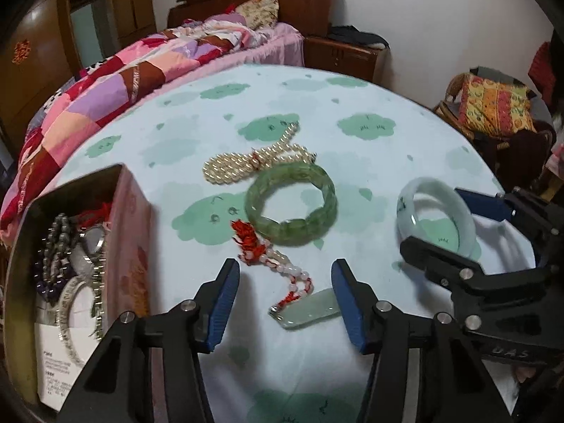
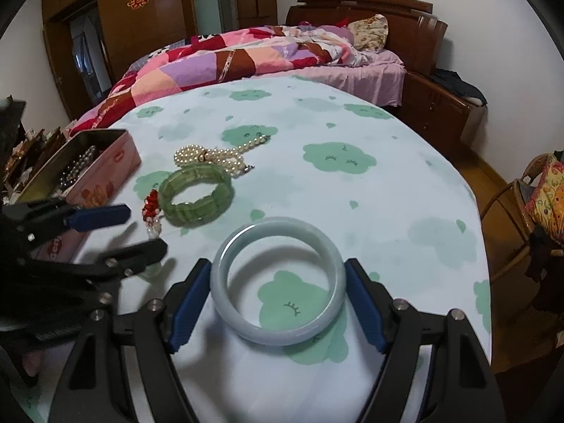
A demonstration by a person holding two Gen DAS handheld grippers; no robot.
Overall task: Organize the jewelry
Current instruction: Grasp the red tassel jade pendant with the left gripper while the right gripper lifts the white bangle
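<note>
1. We hold our right gripper [image 2: 278, 299] around the pale bangle [image 2: 278, 282], which lies flat on the cloud-print cloth [image 2: 352, 123]; its blue pads sit against the bangle's outer sides, left and right.
2. Our left gripper [image 1: 282, 306] has its fingers apart over the jade pendant [image 1: 306, 308]. The right pad looks to touch the pendant's edge (the left one stands clear), so nothing is clamped.
3. The pendant hangs on a beaded cord [image 1: 282, 268] with red knots, which runs up toward the green bracelet [image 1: 292, 204].
4. The green bracelet lies flat mid-cloth, just in front of the pearl strand [image 1: 253, 164], which touches its far rim.
5. The pink tin [image 1: 130, 232] stands open at the left edge. In it we see dark beads [image 1: 56, 243], a silver ring-shaped piece [image 1: 93, 238] and a pale bangle-like hoop [image 1: 70, 303].
6. From the left wrist view, the right gripper comes in from the right, its pads on either side of the pale bangle.
7. Behind the cloth stands a bed [image 2: 246, 56] with a patchwork quilt.
</note>
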